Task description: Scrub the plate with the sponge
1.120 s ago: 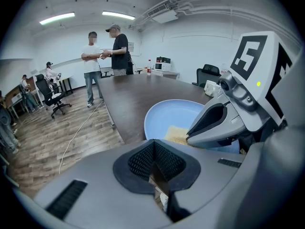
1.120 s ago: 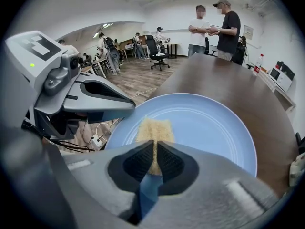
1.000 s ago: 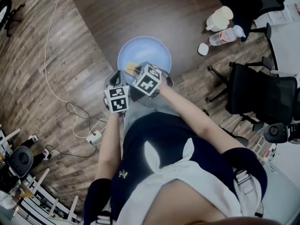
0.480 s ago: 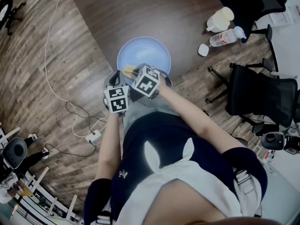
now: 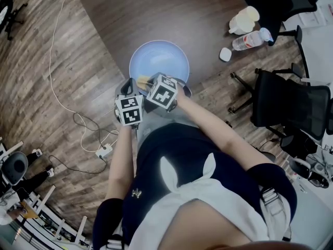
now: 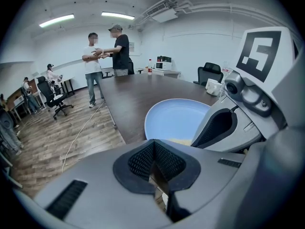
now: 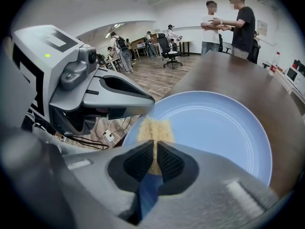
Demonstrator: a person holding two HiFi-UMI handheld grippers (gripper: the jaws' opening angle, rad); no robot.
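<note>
A light blue plate (image 5: 161, 59) lies on the dark brown table (image 5: 156, 14), near its edge. My right gripper (image 7: 155, 149) is shut on a yellow sponge (image 7: 154, 129) with a blue side. The sponge's yellow end sticks out past the pads onto the plate's (image 7: 214, 128) near-left part. In the head view the sponge (image 5: 143, 80) shows just left of the right gripper's marker cube. My left gripper (image 6: 153, 149) is shut, its pads meeting, with its tips by the plate's (image 6: 178, 118) near-left rim. I cannot tell whether they touch the rim.
A pale jug (image 5: 243, 21), a clear bottle (image 5: 250, 40) and a small white object (image 5: 225, 54) stand at the table's far right. Black office chairs (image 5: 291, 103) stand to the right. A cable and power strip (image 5: 104, 151) lie on the wood floor. People (image 6: 107, 56) stand beyond the table.
The right gripper and the sponge have slid slightly toward the plate's near rim. The left gripper has hardly moved.
</note>
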